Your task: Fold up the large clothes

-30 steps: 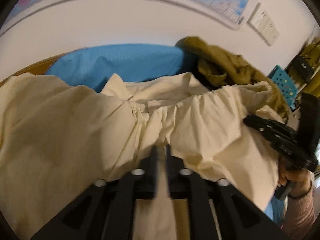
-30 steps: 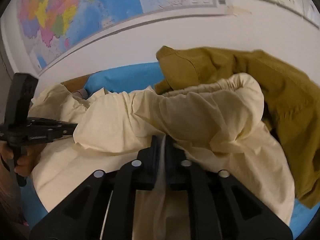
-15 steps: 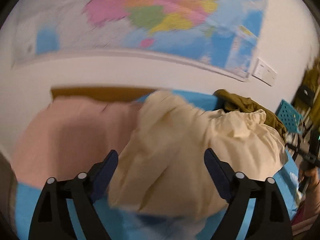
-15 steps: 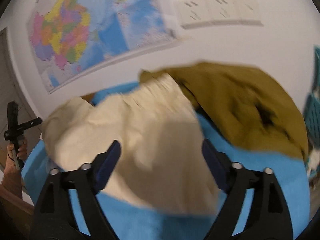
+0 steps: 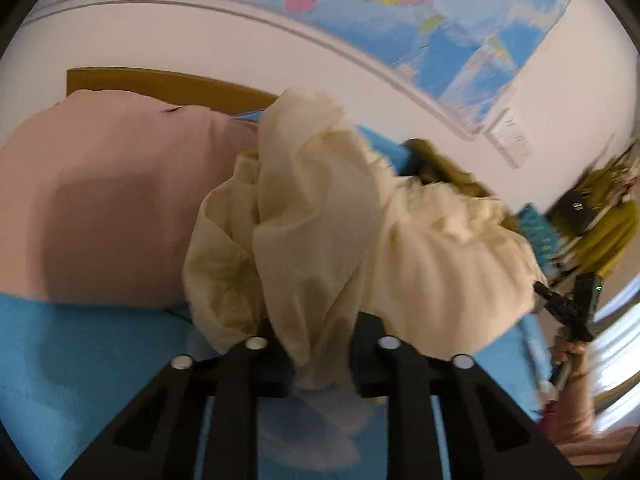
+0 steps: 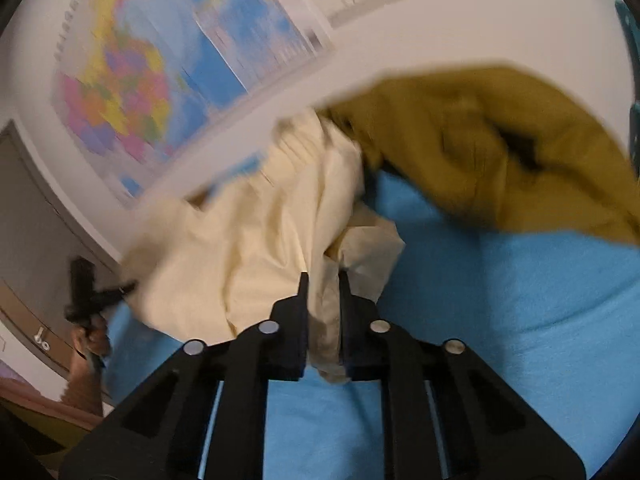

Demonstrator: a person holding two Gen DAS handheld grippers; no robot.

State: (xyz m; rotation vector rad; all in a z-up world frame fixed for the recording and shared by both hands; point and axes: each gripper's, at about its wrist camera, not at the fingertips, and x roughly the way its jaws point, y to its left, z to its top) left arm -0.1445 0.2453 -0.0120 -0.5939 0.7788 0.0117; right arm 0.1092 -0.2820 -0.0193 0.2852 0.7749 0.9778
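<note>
A large cream garment (image 5: 344,232) hangs bunched between both grippers above a blue-covered surface (image 5: 80,364). My left gripper (image 5: 320,344) has a thick fold of the cream cloth between its fingers and is shut on it. My right gripper (image 6: 323,300) is shut on another edge of the cream garment (image 6: 256,248). The right gripper also shows in the left wrist view (image 5: 568,312), and the left gripper shows in the right wrist view (image 6: 92,296). Both views are blurred.
A pink garment (image 5: 112,200) lies at the left of the blue surface. An olive garment (image 6: 500,152) lies at the back right. A world map (image 6: 132,92) hangs on the white wall. A teal crate (image 5: 540,232) stands at the right.
Both grippers let go of the cream garment and opened half a second ago. Now both are shut on it again, at new places, and hold it lifted and bunched.
</note>
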